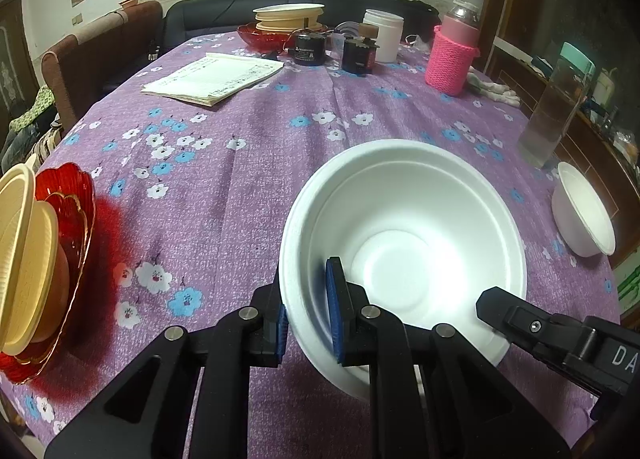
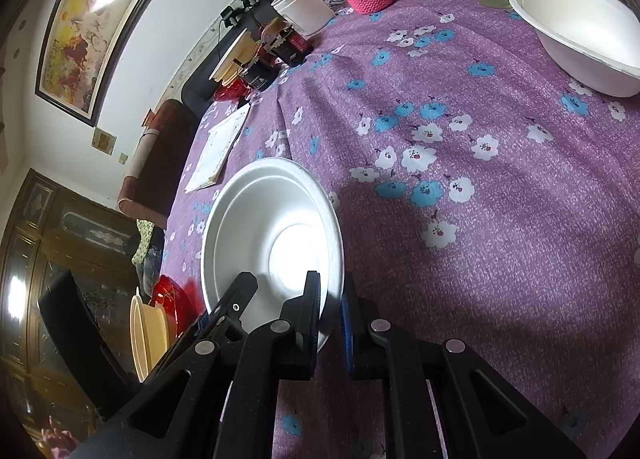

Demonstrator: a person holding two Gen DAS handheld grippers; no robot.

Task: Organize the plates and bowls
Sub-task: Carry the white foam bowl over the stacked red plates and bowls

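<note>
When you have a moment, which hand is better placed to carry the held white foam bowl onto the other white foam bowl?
Probably right: the right gripper pinches the held bowl's rim nearer the other bowl.

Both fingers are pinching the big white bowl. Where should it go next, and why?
Probably carry the big white bowl, pinched at its rim by the left gripper and right gripper, toward the other white bowl by the table's edge and nest it there. They look alike, so stacking tidies both.

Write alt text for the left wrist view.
The left gripper pinches the near rim of a white foam bowl, and the right gripper holds its opposite rim, over a purple floral tablecloth. A red glass dish holding cream bowls sits left; a second white bowl sits right.
</note>
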